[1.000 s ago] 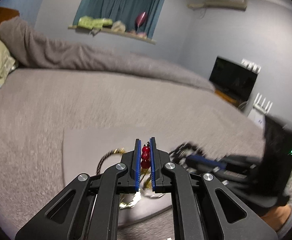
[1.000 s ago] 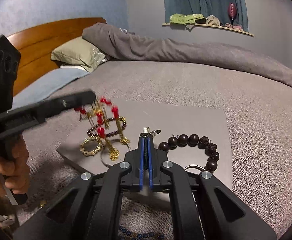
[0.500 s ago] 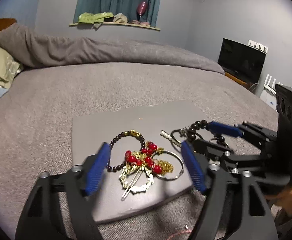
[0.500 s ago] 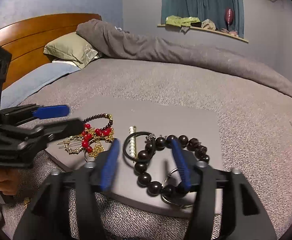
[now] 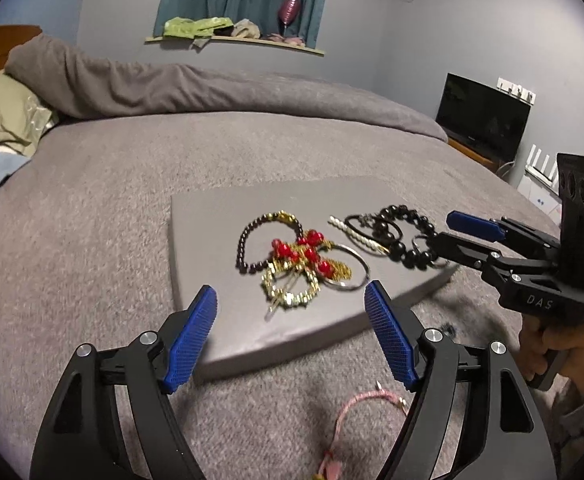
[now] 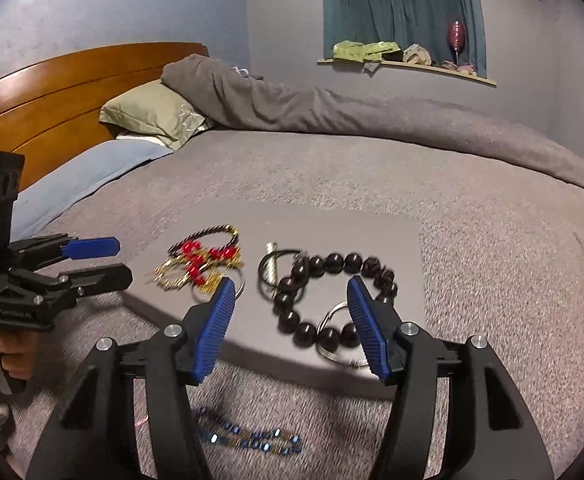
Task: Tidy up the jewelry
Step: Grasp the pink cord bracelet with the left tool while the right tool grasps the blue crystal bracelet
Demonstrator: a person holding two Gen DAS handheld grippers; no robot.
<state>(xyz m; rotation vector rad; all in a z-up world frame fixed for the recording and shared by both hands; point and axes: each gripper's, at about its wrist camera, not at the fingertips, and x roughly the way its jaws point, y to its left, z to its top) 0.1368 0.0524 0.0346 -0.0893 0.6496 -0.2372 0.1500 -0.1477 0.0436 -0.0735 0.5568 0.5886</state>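
Both grippers stand wide, holding nothing — the left gripper (image 5: 292, 304) just short of the red-beaded ornament (image 5: 301, 254), the right gripper (image 6: 290, 300) framing the black bead bracelet (image 6: 331, 300).

Bedroom, dim light. Grey blanket (image 6: 491, 216) covers bed; wooden headboard (image 6: 52, 92) at 10 o'clock, olive pillow (image 6: 152, 114) beside it. Teal-curtained window (image 6: 399, 4) at 12. Dark TV (image 5: 481, 116) at 2 in left view.

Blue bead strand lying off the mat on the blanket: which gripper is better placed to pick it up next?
Probably the right gripper. The blue bead strand lies on the blanket just below its open, empty jaws. The left gripper sits nearer a pink cord.
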